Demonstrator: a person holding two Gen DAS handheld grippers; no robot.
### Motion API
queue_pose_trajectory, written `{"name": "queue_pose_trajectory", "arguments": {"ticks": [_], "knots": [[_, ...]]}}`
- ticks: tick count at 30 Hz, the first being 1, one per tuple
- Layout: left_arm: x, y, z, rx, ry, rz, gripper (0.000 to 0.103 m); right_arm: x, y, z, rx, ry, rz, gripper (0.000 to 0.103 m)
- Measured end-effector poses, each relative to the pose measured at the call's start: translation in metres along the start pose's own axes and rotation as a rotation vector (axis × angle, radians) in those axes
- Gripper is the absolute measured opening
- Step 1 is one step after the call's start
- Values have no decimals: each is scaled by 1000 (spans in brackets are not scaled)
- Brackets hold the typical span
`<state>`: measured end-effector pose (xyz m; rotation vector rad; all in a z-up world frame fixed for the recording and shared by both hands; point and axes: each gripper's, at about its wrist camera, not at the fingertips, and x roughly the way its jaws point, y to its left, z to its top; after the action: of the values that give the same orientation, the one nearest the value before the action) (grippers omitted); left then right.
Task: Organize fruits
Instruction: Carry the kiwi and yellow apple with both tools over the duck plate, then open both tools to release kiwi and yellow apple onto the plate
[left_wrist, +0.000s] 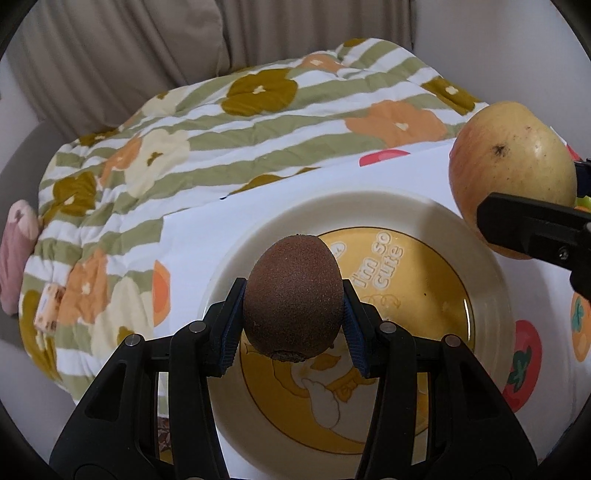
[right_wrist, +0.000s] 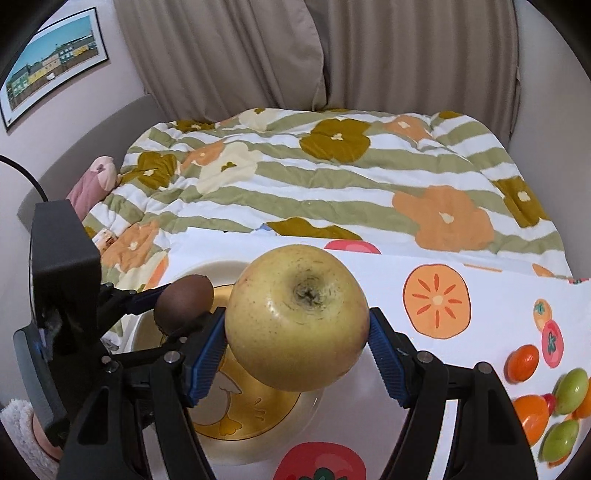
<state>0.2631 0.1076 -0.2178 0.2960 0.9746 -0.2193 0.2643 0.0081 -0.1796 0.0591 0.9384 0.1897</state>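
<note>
A brown kiwi (left_wrist: 291, 299) hangs above the yellow-centred cream plate (left_wrist: 491, 280), and my left gripper (left_wrist: 291, 325) is shut on it with its blue pads on both sides. A yellow-green apple (right_wrist: 295, 317) with a slight blush is clamped in my right gripper (right_wrist: 297, 347), over the plate's (right_wrist: 147, 332) right side. In the left wrist view the apple (left_wrist: 513, 177) shows at the upper right with a black finger across it. In the right wrist view the kiwi (right_wrist: 183, 301) and the left gripper sit close to the apple's left.
The plate rests on a white cloth (right_wrist: 436, 306) printed with fruit. Several small orange, red and green fruits (right_wrist: 546, 398) lie at the right. A striped floral quilt (left_wrist: 229, 129) covers the bed behind, with beige curtains (right_wrist: 332, 51) beyond.
</note>
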Motion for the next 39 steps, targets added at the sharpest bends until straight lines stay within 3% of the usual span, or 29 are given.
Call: {"name": "queue_pose_trajectory", "arguments": {"ticks": [3,5,7,9,12,19,30,39], "knots": [[2,1,0,3,1,-25,54,-1,-1,-2,12,0,-5,70],[-1,2,0,9,-14,-34,67,-2,0,-3,9,-3,-10,70],[-9,1,0,18,-49,-30,103,-2,0,-3,7,-6,-14,70],[-20,2,0,27,-97,-44,103,-3,0,-4,8,-4,-14,70],[-27,4,0,33,-104,-47,103,-6,2,-6,1,-6,-14,70],[-40,20,-14,-33,-66,-40,103,-4,9,-3,-42,-7,0,70],[-39,37,-48,-137,10,-14,103,32,32,-12,-179,8,69,70],[-32,42,-51,-152,8,-7,103,49,38,-11,-204,19,5,70]]}}
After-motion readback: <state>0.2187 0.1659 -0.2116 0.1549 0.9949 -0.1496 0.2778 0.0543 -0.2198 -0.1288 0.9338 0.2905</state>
